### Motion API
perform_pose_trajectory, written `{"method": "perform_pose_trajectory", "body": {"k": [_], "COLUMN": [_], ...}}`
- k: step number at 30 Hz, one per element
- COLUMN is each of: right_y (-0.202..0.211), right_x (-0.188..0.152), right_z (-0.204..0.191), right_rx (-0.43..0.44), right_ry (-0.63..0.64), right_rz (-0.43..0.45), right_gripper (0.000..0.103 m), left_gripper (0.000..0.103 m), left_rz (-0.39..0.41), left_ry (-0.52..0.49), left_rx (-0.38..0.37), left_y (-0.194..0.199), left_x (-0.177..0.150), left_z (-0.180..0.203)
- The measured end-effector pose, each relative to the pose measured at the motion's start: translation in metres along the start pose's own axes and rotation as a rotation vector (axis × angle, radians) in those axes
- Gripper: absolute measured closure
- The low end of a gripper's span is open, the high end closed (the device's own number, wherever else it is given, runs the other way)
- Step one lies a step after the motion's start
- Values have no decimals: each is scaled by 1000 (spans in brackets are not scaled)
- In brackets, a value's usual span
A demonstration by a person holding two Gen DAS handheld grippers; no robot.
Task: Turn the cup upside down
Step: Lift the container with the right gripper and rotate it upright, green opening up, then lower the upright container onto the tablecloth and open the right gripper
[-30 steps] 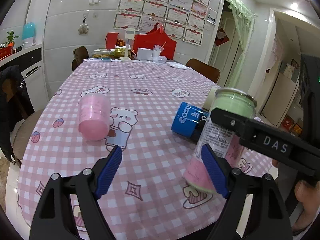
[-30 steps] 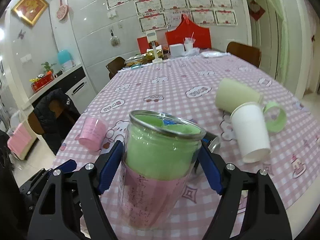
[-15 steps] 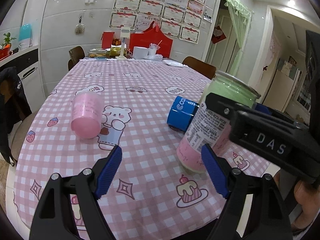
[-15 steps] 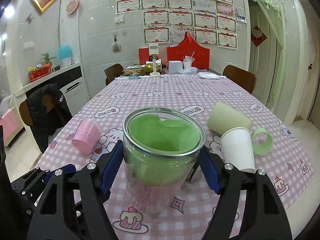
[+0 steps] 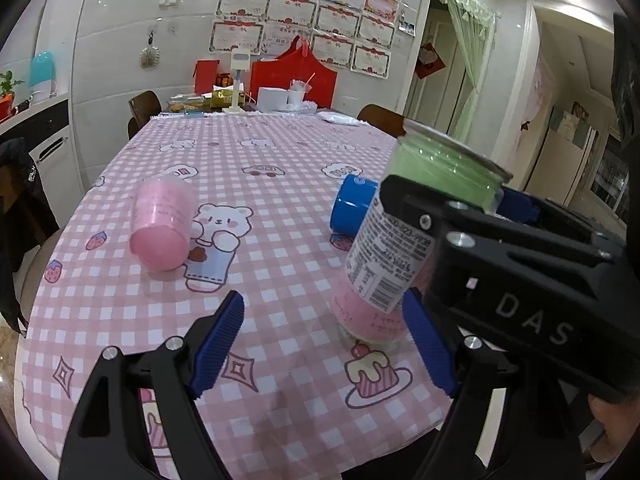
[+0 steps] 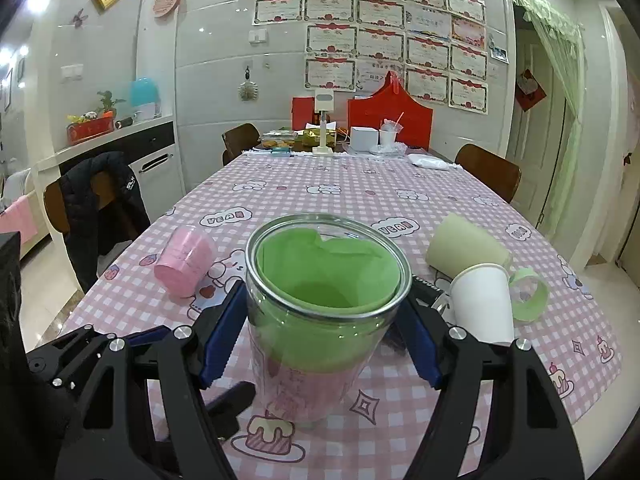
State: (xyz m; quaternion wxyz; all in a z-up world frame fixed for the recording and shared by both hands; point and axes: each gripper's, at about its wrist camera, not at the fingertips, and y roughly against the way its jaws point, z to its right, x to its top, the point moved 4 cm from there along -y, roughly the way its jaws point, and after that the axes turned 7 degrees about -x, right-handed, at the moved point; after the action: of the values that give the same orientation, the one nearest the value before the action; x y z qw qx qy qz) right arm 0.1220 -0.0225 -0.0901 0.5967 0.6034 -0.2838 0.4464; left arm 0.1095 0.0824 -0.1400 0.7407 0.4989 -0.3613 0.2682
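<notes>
A clear cup (image 6: 320, 316) lined with green and pink paper stands mouth up, its base on or just above the pink checked tablecloth (image 6: 400, 432). My right gripper (image 6: 320, 336) is shut on its sides. The cup also shows in the left wrist view (image 5: 404, 240), with the right gripper's black body across it. My left gripper (image 5: 324, 348) is open and empty, just left of the cup. A pink cup (image 5: 162, 224) lies on its side at the left.
A blue cup (image 5: 352, 210) lies behind the held cup. A cream cup (image 6: 466, 246), a white paper cup (image 6: 484, 306) and a green ring (image 6: 528, 294) lie at the right. Boxes and a lamp (image 6: 324, 120) stand at the far end. Chairs surround the table.
The right gripper has lowered the cup from above the table to the cloth and brought it upright. The left gripper has stayed open beside it.
</notes>
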Motion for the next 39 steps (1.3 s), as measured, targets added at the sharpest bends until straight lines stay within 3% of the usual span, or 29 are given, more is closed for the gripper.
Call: {"method": "perform_pose_trajectory", "body": {"k": [16,20,39], "right_y": [-4,2,21], "right_x": [-8,-7,-5], "right_z": [-9,-11,-2], "right_rx": [20,57,77], "right_ry": [42,34,-4], "right_rz": [-8,1,11], "right_gripper": [33,33,33], "left_gripper": [23,23,23], "left_rz": [-24,-14,13], "left_ry": [5,5,-23], "left_rx": [-6,-7,-13], "left_y": [-5,-2,15], "left_x": [-6,-6,1], "left_z": [-6,-5,12]}}
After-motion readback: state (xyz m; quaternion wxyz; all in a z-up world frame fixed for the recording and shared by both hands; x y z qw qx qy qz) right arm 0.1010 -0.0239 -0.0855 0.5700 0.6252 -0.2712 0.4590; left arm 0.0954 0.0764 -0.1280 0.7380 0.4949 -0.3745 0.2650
